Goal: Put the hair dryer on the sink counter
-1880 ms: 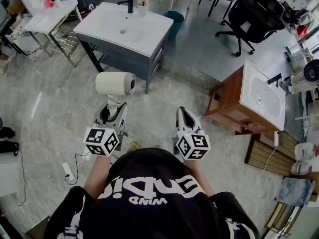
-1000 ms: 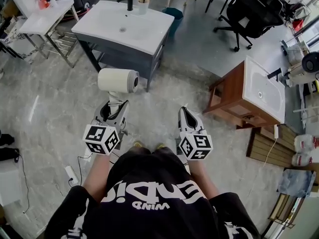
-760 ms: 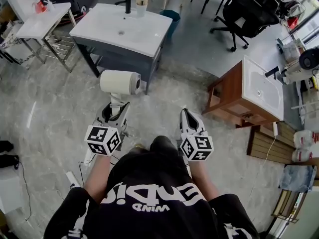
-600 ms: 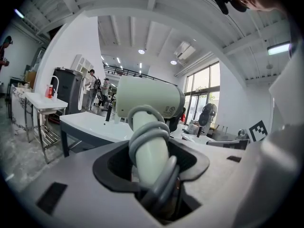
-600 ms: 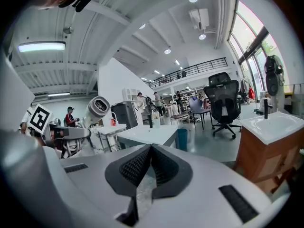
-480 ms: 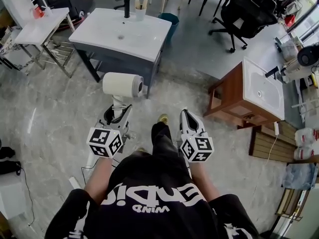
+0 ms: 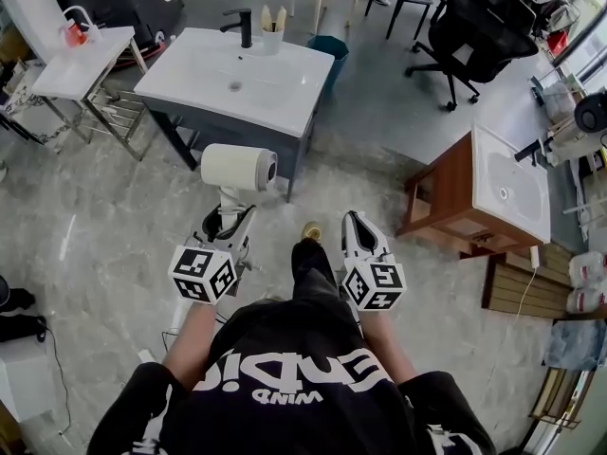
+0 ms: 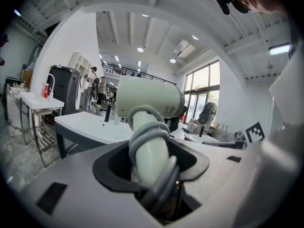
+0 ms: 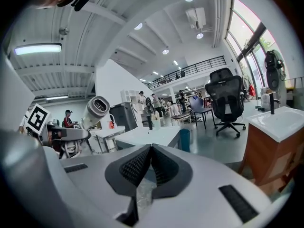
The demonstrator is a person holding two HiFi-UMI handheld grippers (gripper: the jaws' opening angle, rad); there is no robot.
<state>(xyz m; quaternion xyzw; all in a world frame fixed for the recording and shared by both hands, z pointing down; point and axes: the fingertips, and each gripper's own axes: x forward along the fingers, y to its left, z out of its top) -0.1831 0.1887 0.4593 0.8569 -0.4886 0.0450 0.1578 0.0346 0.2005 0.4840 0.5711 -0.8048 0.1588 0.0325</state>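
Note:
My left gripper is shut on the handle of a pale hair dryer, whose barrel points right above the floor. In the left gripper view the hair dryer stands upright between the jaws, its grey cord looped round the handle. The white sink counter on a dark cabinet lies just ahead, with a black tap. My right gripper is shut and empty, level with the left one. In the right gripper view, the hair dryer shows at the left and the sink counter ahead.
A cup with items stands by the tap. A white side table with a red bottle is at the left. A wooden vanity with a white basin stands at the right, a black office chair behind it. The person's foot steps forward.
The person has walked toward the sink counter, which now lies closer. The hair dryer stays held in my left gripper. A foot has come forward between the grippers.

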